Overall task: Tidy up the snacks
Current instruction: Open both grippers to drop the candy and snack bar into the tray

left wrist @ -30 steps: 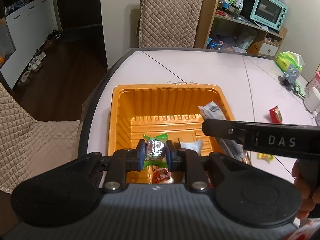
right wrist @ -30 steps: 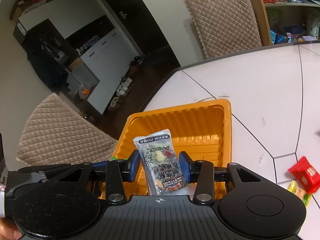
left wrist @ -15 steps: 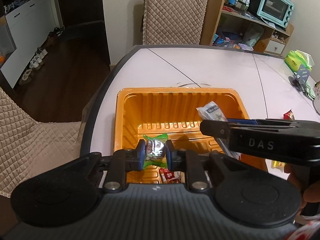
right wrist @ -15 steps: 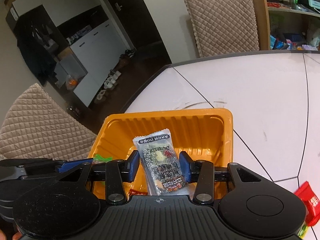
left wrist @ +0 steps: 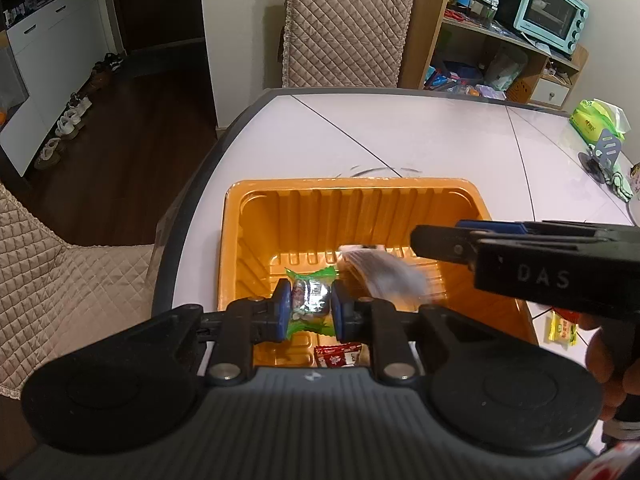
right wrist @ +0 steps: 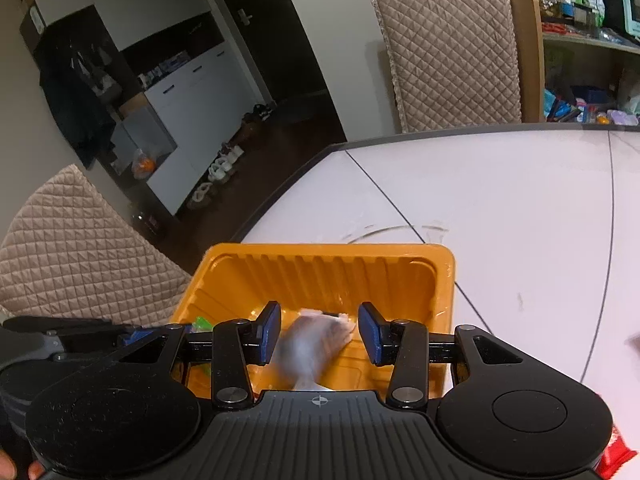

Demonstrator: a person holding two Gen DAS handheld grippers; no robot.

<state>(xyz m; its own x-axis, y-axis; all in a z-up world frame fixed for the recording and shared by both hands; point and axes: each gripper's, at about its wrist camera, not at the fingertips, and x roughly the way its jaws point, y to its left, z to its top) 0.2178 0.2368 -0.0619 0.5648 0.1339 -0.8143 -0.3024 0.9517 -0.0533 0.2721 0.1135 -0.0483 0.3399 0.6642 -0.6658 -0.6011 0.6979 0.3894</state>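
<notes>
An orange tray (left wrist: pixel 304 200) sits on the white table; it also shows in the right wrist view (right wrist: pixel 320 254). My left gripper (left wrist: pixel 307 312) is shut on a green-edged snack packet (left wrist: pixel 310 296) above the tray's near part. My right gripper (right wrist: pixel 319 334) is open above the tray. A grey-and-white snack packet (right wrist: pixel 310 346) is blurred between its fingers and falling free; it also shows blurred in the left wrist view (left wrist: pixel 380 276). A red snack (left wrist: pixel 336 356) lies in the tray's near end.
A yellow snack (left wrist: pixel 562 326) lies on the table right of the tray. A red packet (right wrist: pixel 616 454) shows at the right wrist view's lower right. A green tissue pack (left wrist: pixel 596 120) and a phone stand (left wrist: pixel 604 152) sit far right. Quilted chairs stand behind and left.
My right gripper has opened and let go of the grey-and-white packet, which drops toward the tray. My left gripper still holds the green packet and has pulled back slightly.
</notes>
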